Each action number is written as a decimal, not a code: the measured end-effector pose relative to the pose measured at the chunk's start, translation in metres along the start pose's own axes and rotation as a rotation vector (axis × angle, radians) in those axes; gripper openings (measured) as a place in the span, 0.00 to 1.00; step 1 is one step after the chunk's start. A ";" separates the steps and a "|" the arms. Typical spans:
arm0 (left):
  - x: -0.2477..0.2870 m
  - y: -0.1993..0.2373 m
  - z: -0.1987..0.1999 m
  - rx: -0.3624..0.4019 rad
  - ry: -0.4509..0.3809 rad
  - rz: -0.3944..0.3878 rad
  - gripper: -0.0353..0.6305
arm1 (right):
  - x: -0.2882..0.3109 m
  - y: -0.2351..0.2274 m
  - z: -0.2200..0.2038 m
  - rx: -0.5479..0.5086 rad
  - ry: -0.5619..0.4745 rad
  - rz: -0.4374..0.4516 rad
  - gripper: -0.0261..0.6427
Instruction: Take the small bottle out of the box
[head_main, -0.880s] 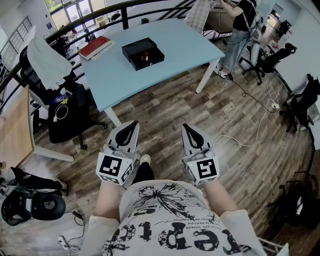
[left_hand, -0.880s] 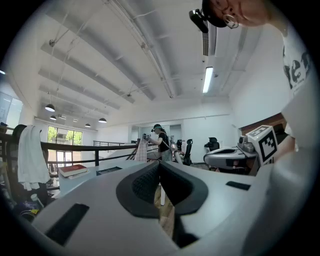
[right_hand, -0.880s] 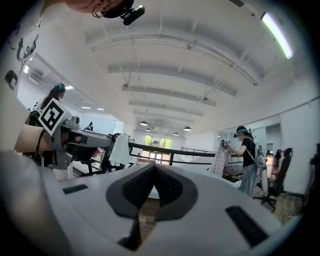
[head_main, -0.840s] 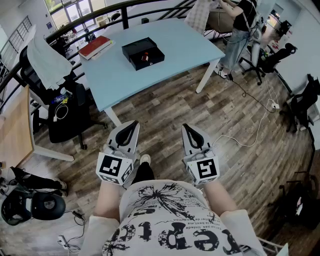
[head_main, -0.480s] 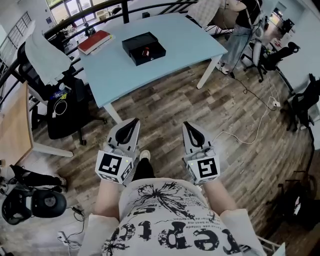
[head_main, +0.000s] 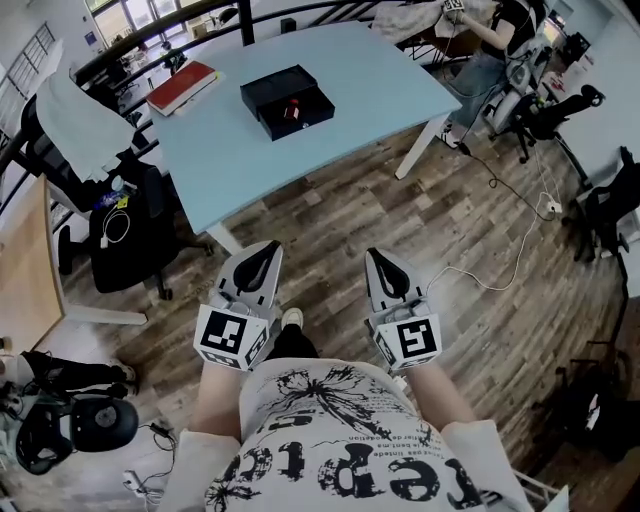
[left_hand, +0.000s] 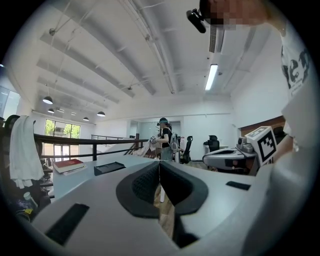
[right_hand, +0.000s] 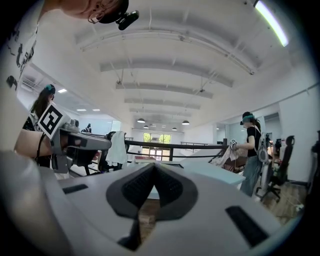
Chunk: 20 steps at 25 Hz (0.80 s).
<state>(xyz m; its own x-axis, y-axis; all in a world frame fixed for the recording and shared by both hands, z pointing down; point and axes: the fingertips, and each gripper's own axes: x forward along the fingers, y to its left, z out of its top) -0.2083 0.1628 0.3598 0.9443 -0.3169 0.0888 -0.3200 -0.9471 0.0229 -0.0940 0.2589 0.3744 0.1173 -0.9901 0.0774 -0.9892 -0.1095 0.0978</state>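
An open black box (head_main: 287, 101) lies on the light blue table (head_main: 240, 150) far ahead in the head view. A small red bottle (head_main: 293, 110) rests inside it. My left gripper (head_main: 265, 248) and right gripper (head_main: 378, 256) are held close to my body over the wooden floor, well short of the table. Both are shut with nothing between the jaws. In the left gripper view the left gripper (left_hand: 159, 165) points level at the table, where the box (left_hand: 110, 168) shows as a low dark slab. The right gripper (right_hand: 153, 167) in its own view has its tips meeting.
A red book (head_main: 182, 86) lies on the table's far left. A black office chair (head_main: 125, 235) with a white cloth (head_main: 75, 125) stands left of the table. A wooden desk (head_main: 20, 270) is at the far left. A person (head_main: 490, 45) stands beyond the table's right end. A cable (head_main: 510, 255) runs across the floor.
The view has shifted slightly: the table and box sit a little lower and nearer in the head view. Both grippers stay shut in the same place by my body.
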 end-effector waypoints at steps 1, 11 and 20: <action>0.007 0.008 0.002 0.006 -0.002 -0.006 0.08 | 0.011 -0.001 0.000 -0.002 0.001 -0.003 0.05; 0.078 0.125 0.028 0.036 -0.012 -0.023 0.08 | 0.140 -0.023 0.012 0.001 0.016 -0.041 0.05; 0.134 0.185 0.021 0.008 0.008 0.028 0.08 | 0.234 -0.046 0.010 -0.023 0.030 0.031 0.05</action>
<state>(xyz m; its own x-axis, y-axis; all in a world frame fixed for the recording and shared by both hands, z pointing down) -0.1391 -0.0563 0.3555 0.9343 -0.3429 0.0976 -0.3457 -0.9383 0.0121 -0.0219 0.0312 0.3780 0.0892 -0.9899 0.1101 -0.9901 -0.0760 0.1181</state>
